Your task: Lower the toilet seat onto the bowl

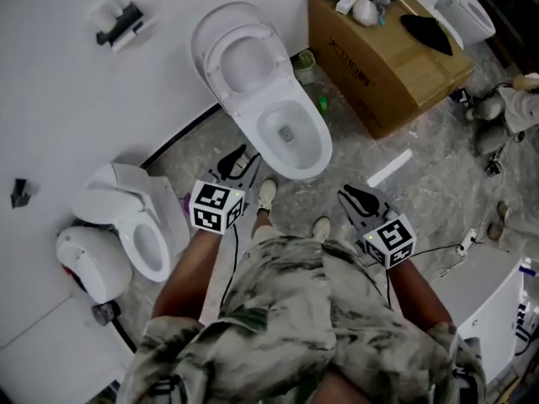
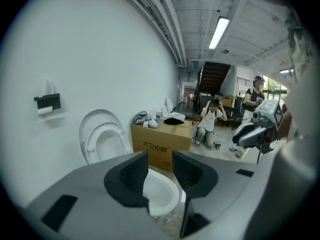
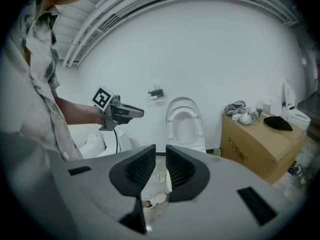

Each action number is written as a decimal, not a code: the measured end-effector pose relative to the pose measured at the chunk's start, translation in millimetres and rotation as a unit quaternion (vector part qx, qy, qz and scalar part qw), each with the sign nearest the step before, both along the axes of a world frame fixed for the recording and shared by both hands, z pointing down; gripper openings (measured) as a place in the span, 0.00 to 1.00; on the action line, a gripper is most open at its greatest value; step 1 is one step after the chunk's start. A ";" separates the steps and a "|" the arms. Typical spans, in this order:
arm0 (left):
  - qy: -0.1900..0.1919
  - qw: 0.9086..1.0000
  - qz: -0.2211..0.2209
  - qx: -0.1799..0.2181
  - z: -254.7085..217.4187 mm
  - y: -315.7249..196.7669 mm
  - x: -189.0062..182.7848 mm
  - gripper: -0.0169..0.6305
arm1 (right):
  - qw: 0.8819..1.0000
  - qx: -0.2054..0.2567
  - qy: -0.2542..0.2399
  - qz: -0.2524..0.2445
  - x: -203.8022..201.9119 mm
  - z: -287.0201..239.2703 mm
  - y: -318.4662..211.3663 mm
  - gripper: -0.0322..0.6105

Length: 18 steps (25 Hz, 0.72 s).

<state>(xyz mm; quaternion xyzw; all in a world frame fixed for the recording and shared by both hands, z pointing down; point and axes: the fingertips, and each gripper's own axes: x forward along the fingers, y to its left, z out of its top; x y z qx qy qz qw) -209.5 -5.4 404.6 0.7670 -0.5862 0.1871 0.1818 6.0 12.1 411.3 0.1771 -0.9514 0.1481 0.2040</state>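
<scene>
Seat (image 1: pixel 216 66) stands raised, leaning back on the lid (image 1: pixel 200 36), and neither claw touches it.

Left claw (image 1: pixel 242 154) has its jaws spread with a clear gap and nothing between them. In the left gripper view the claw (image 2: pixel 160 156) points toward the toilet, and the white bowl (image 2: pixel 162 196) shows through the gap. It hangs above the floor (image 1: pixel 421 175) near the bowl's front rim (image 1: pixel 318 151), to its left in the head view, apart from it.

Right claw (image 1: pixel 347 194) is also parted, by a narrower gap, and holds nothing. In the right gripper view only floor and a shoe (image 3: pixel 160 198) show between the jaws of the claw (image 3: pixel 160 151). It hangs to the right of the bowl and farther from it than the left claw.

Beyond the claws, in the gripper views the seat (image 2: pixel 90 144) (image 3: pixel 182 110) is upright, its ring flat against the lid, which rests on the white wall (image 1: pixel 67 82). The bowl below lies uncovered.

A cardboard box (image 1: pixel 379 66) sits on the floor right of the toilet, with cloth and small items on top. A second toilet (image 1: pixel 135 225) lies against the wall to the left. A paper holder (image 1: pixel 122 23) is fixed to the wall. Two people (image 2: pixel 212 116) are in the background of the left gripper view.
</scene>
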 end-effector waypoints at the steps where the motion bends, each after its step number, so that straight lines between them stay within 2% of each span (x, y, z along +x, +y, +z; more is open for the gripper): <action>1: -0.005 1.000 0.005 0.003 0.7 -13.7 -10.4 0.27 | 1.000 0.001 0.002 0.007 -4.6 0.7 -7.7 0.18; 12: -0.058 0.996 0.067 0.016 2.7 -149.9 -161.3 0.27 | 0.994 -0.002 0.007 0.107 -90.7 -8.2 -68.1 0.18; 18: -0.077 0.993 0.091 0.003 17.2 -209.7 -220.8 0.27 | 0.988 -0.007 0.013 0.153 -128.5 -1.8 -81.3 0.17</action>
